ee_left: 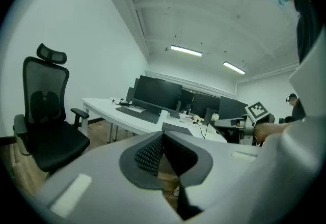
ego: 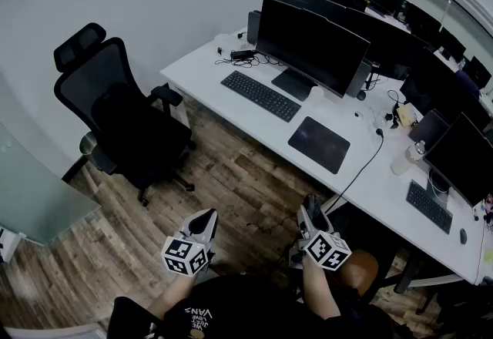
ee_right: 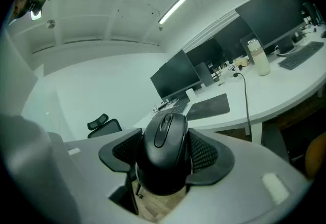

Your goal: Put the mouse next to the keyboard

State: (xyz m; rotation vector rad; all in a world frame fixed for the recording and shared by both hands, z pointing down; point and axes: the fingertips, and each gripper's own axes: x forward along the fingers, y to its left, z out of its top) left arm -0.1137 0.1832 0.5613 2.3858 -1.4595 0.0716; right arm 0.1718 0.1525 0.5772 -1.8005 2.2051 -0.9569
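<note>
A black mouse (ee_right: 164, 152) sits upright between the mesh pads (ee_right: 204, 152) of my right gripper (ee_right: 164, 157), which is shut on it. In the head view that gripper (ego: 312, 212) hangs over the wooden floor in front of the white desk (ego: 231, 110), short of its edge. The black keyboard (ego: 260, 95) lies on the desk before the big monitor (ego: 308, 45), with a dark mouse pad (ego: 319, 144) to its right. My left gripper (ego: 203, 223) is lower left over the floor; its jaws (ee_left: 163, 152) meet with nothing between them.
A black office chair (ego: 119, 110) stands left of the desk. A cable (ego: 362, 164) runs off the desk edge by the pad. A second keyboard (ego: 428, 206), a small mouse (ego: 462, 236), a bottle (ego: 404, 160) and more monitors fill the desk's right end.
</note>
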